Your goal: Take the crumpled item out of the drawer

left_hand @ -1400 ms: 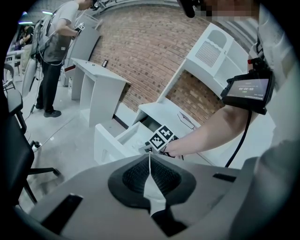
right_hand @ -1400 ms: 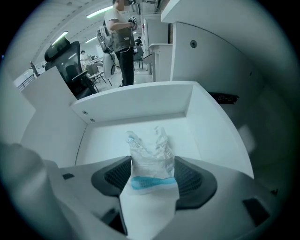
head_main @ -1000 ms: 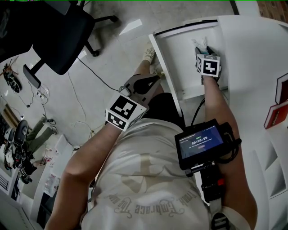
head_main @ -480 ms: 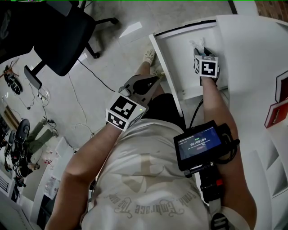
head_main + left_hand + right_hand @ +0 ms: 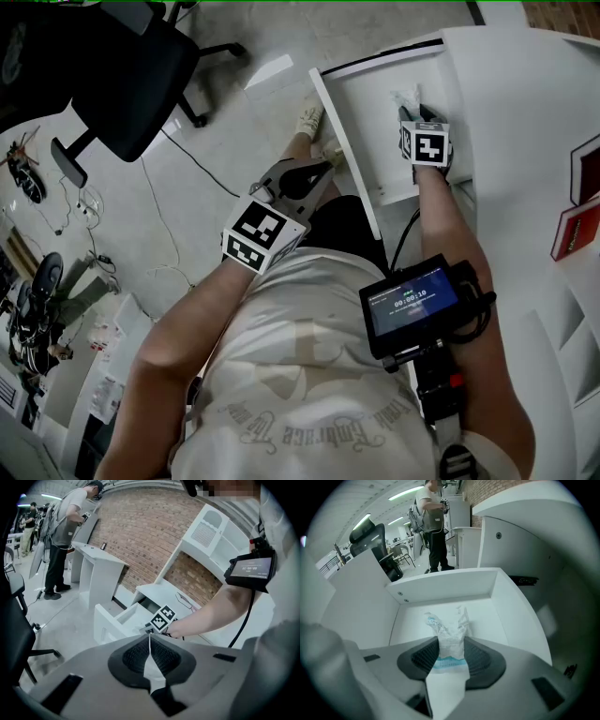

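The white drawer (image 5: 342, 122) stands pulled open, and a crumpled white wrapper (image 5: 405, 97) with pale blue print lies inside it. My right gripper (image 5: 416, 111) reaches down into the drawer. In the right gripper view the wrapper (image 5: 449, 630) stands up between the dark pads (image 5: 480, 658), which are closing and pinch its lower part against the drawer's floor (image 5: 412, 620). My left gripper (image 5: 314, 173) hangs outside the drawer's left wall, above the floor. Its jaws (image 5: 150, 644) are shut with nothing held.
A black office chair (image 5: 122, 75) stands on the floor at the upper left, with a cable (image 5: 197, 155) trailing beside it. The white desk top (image 5: 525, 112) lies right of the drawer, with red boxes (image 5: 581, 202) at its edge. A person's shoe (image 5: 311, 114) is beside the drawer.
The right gripper has shifted slightly left in the drawer and its jaws have narrowed onto the wrapper. The left gripper has stayed where it was.
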Available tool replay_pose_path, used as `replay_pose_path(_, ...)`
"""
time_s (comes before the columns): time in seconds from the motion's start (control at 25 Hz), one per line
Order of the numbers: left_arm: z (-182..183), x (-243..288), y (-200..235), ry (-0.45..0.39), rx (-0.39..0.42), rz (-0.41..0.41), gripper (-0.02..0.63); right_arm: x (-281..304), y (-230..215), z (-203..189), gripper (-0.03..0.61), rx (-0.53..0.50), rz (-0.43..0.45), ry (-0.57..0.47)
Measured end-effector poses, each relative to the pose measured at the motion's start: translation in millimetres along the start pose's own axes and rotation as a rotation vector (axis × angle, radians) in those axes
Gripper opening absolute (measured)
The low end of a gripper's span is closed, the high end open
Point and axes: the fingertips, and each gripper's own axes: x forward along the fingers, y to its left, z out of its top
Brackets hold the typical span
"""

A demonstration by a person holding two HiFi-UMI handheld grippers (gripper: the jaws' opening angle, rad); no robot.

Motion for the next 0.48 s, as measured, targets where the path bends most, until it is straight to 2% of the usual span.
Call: replay_pose_path(0.48, -2.9, -10.8, -17.7, -0.024, 0.032, 0.013, 0.028, -29.6, 10.7, -10.3, 0.181, 0.000, 0.027, -0.044)
